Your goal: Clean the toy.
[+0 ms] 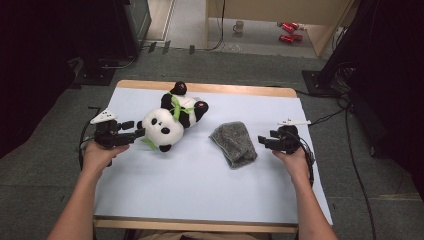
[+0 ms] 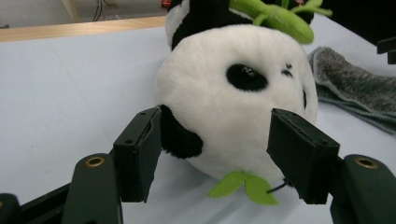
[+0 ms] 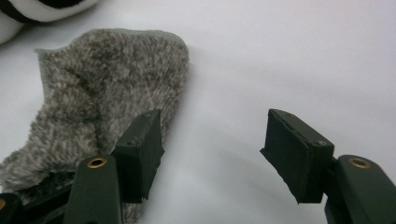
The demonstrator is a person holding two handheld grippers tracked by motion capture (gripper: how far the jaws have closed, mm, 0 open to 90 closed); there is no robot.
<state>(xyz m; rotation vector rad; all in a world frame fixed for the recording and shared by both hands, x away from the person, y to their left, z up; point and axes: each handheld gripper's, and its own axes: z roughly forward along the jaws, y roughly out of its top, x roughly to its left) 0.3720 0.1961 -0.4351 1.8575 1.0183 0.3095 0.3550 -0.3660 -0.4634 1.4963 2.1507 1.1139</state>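
A black and white panda plush with a green leaf scarf lies on its back at the left middle of the pale blue table. My left gripper is at the panda's head, jaws open. In the left gripper view the head sits just beyond and between the fingertips, one by the black ear, with no pad visibly pressing. A grey fuzzy cloth piece lies right of the panda. My right gripper hovers open just right of it, nothing between its jaws. The grey cloth lies beside the left jaw.
The table has a wooden rim at its far edge. On the floor beyond stand a mug and red cans. Dark equipment and cables flank the table on both sides.
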